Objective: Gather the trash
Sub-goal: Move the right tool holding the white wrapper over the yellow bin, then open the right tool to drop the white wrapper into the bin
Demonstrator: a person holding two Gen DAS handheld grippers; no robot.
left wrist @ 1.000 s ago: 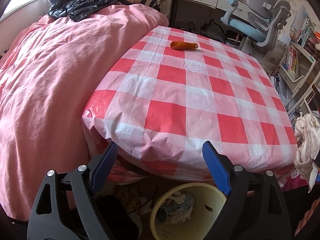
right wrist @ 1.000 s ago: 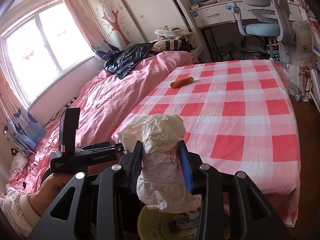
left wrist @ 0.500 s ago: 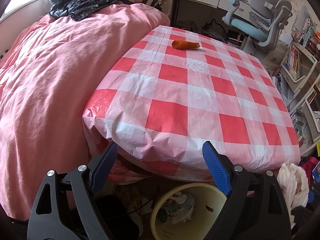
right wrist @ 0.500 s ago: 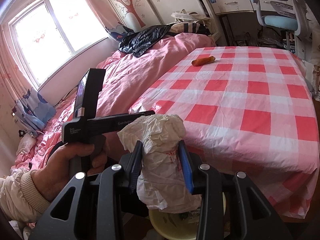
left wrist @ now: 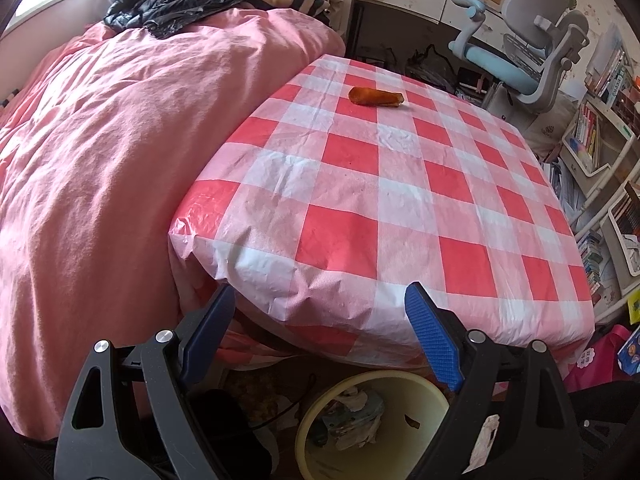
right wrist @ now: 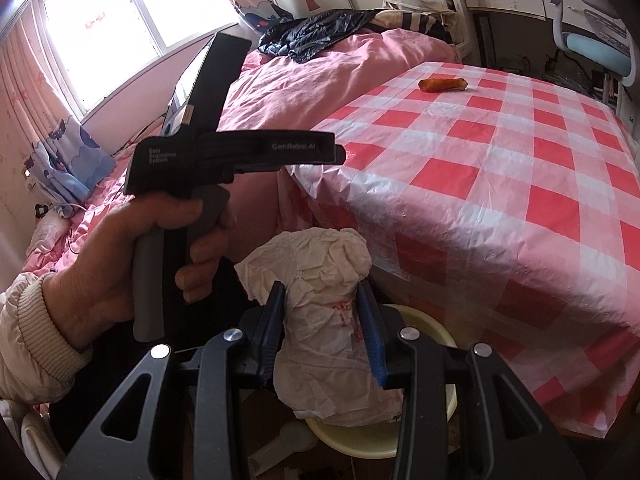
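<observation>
- The right gripper [right wrist: 322,328] is clamped on a crumpled white paper wad [right wrist: 320,320], right above the yellow bin [right wrist: 444,336].
- The left gripper [left wrist: 320,340] gapes wide, holding nothing, at the checkered tablecloth [left wrist: 400,208] edge.
- An orange wrapper [left wrist: 375,97] lies on the cloth's far side.

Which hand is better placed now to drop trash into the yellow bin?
Right. The right tool is shut on the crumpled paper directly above the yellow bin. The left tool is open and holds nothing.
</observation>
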